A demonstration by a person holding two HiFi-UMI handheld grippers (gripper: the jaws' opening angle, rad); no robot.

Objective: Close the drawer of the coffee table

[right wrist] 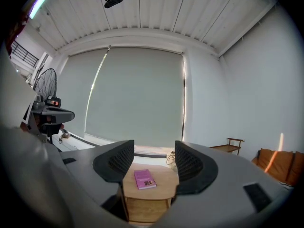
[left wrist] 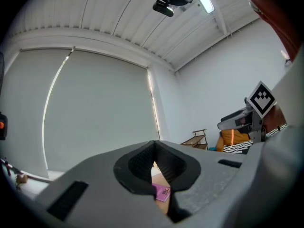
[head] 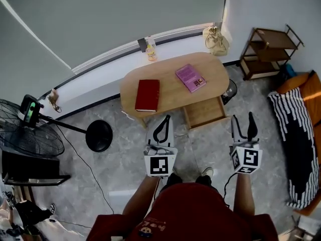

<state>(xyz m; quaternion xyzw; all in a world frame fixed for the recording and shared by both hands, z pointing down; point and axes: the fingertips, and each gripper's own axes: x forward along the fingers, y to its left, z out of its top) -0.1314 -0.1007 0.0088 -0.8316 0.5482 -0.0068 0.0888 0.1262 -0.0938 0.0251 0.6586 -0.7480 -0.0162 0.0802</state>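
**A:** What fills the view from the head camera?

**B:** A room seen steeply from above. There is a grey tiled floor and a pale window blind across the top. An orange sofa with a black-and-white striped throw runs along the right edge. A black standing fan sits at far left, and a small brown shelf unit is in the upper right corner.

**A:** And the coffee table?

**B:** The oval, light wooden coffee table stands in the middle, near the wall. Its drawer is open, pulled out from the near side towards the person, under the table's right half (the pale wood of its inside shows).

**A:** What lies on top?

**B:** A red book is on the left half and a purple book on the right half, well apart. Behind the table, a beige bag and a small bottle stand by the wall.

**A:** Where are the two claws?

**B:** Both are held level in front of the table, pointing at it and touching nothing. The left gripper is left of the drawer, its jaws closed tip to tip with nothing gripped. The right gripper is just off the drawer's right front corner, its jaws spread wide and empty. The table and the purple book show between them in the right gripper view
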